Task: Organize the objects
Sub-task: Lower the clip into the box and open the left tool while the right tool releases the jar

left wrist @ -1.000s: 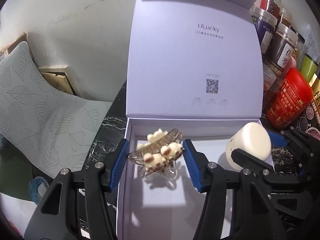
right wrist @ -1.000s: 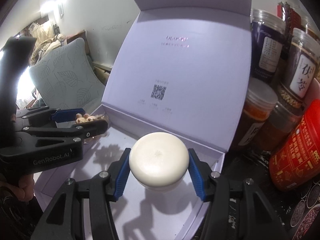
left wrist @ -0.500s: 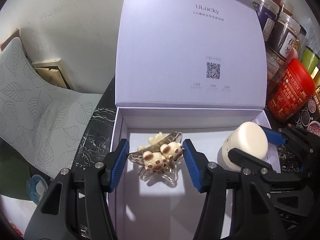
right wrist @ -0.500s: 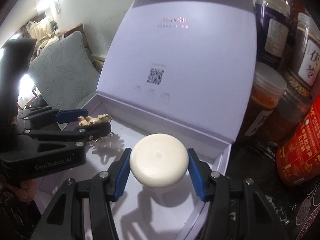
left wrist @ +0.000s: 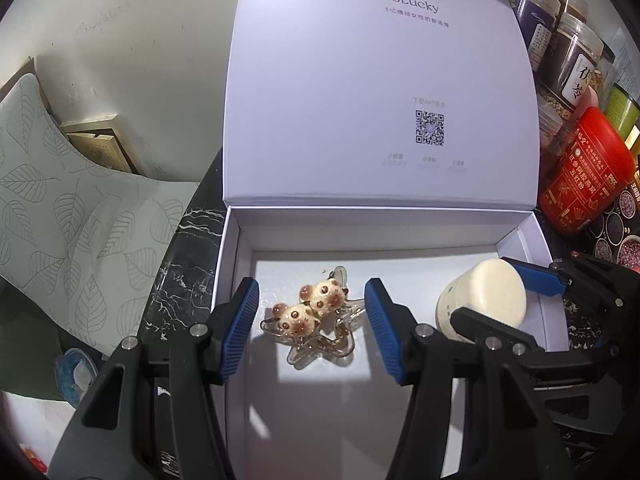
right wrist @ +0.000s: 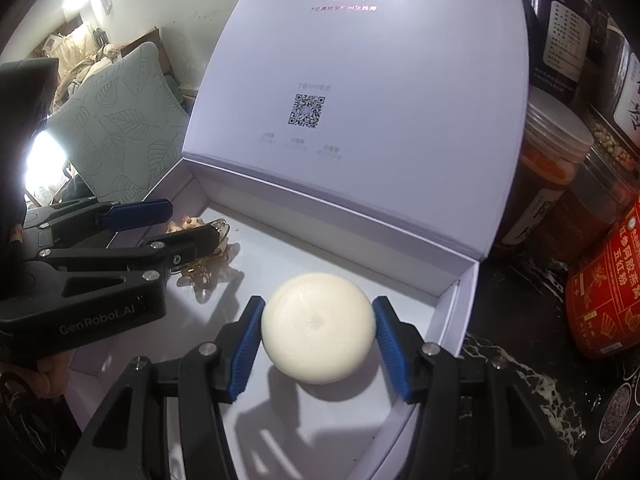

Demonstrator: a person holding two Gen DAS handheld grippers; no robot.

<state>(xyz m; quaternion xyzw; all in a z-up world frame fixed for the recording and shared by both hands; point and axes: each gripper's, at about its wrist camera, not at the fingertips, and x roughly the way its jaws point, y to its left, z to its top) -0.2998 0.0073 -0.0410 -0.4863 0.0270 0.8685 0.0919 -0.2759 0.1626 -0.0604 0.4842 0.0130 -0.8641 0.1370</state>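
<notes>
An open white gift box with its lid upright stands on the dark marble counter. A clear star-shaped hair clip with two cream bear heads lies on the box floor, between the pads of my left gripper, which is open and not touching it. My right gripper has its blue pads on either side of a cream round jar that rests on the box floor at the right; a thin gap shows at each pad. The jar also shows in the left wrist view.
Jars of dried goods and a red canister crowd the counter right of the box. A grey leaf-patterned cushion lies to the left. The box lid rises behind both grippers. Marble counter borders the box's right wall.
The left gripper lowered the hair clip to the box floor and opened, leaving it lying flat. The right gripper lowered the jar to the floor and its pads have loosened.
</notes>
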